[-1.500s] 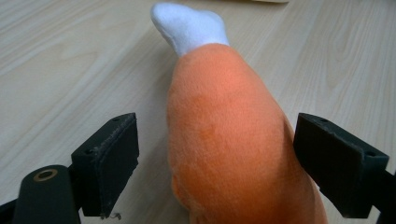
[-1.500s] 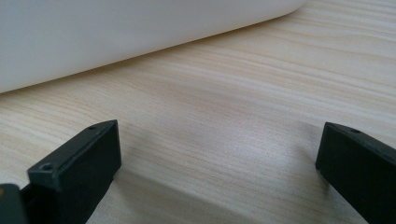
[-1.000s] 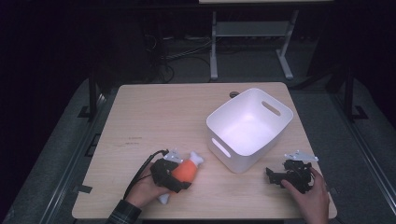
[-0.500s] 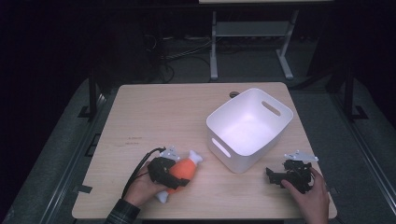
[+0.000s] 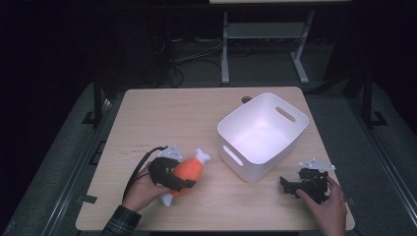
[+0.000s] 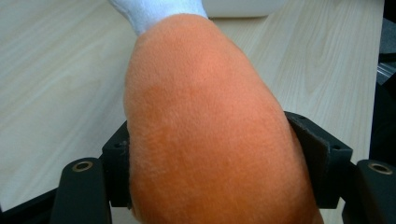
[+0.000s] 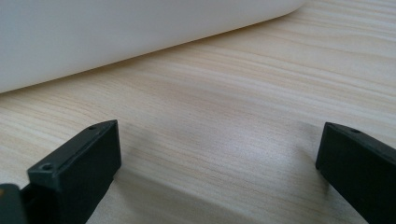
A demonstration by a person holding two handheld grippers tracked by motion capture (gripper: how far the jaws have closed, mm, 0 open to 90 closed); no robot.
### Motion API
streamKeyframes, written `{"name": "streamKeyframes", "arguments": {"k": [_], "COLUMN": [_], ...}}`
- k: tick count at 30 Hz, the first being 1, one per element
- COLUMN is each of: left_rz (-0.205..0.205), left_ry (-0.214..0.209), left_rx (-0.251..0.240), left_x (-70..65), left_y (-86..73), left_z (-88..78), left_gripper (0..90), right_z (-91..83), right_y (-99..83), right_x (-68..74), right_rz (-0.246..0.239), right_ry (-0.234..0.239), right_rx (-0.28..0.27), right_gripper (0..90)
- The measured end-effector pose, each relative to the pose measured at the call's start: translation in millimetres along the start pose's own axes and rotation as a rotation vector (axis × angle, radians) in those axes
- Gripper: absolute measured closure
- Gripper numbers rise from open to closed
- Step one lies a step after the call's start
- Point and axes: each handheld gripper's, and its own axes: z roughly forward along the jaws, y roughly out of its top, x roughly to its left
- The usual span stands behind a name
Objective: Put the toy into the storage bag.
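An orange plush toy (image 5: 188,170) with white ends lies at the table's front left, held by my left gripper (image 5: 172,178). In the left gripper view the toy's orange body (image 6: 210,126) bulges between the two black jaws, which press its sides; its white tip (image 6: 156,11) points away. My right gripper (image 5: 289,186) rests on the table at the front right, beside the white bin (image 5: 263,135). In the right gripper view its fingers (image 7: 74,168) stand wide apart over bare wood, with the white bin's wall (image 7: 116,32) just ahead.
The light wooden table (image 5: 172,113) has bare room at its back left and middle. A metal stand (image 5: 260,34) and cables sit on the dark floor beyond the far edge. The table's front edge runs just under both hands.
The left gripper and the orange toy have shifted slightly. The right gripper has stayed in place.
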Motion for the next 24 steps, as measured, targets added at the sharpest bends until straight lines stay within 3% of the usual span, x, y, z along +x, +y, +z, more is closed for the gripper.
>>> {"name": "streamKeyframes", "arguments": {"k": [16,24], "left_rz": [0.037,0.064], "left_ry": [0.008,0.002], "left_rx": [-0.031,-0.037], "left_x": [4.0,4.2], "left_y": [22.4,42.7], "left_z": [-21.6,-30.2], "left_gripper": [27.9,27.8], "right_z": [0.0,0.1], "right_y": [0.0,0.0], "right_x": [0.0,0.0], "right_rz": [0.0,0.0], "right_ry": [0.0,0.0], "right_rx": [0.0,-0.001], "right_gripper": [0.0,0.0]}}
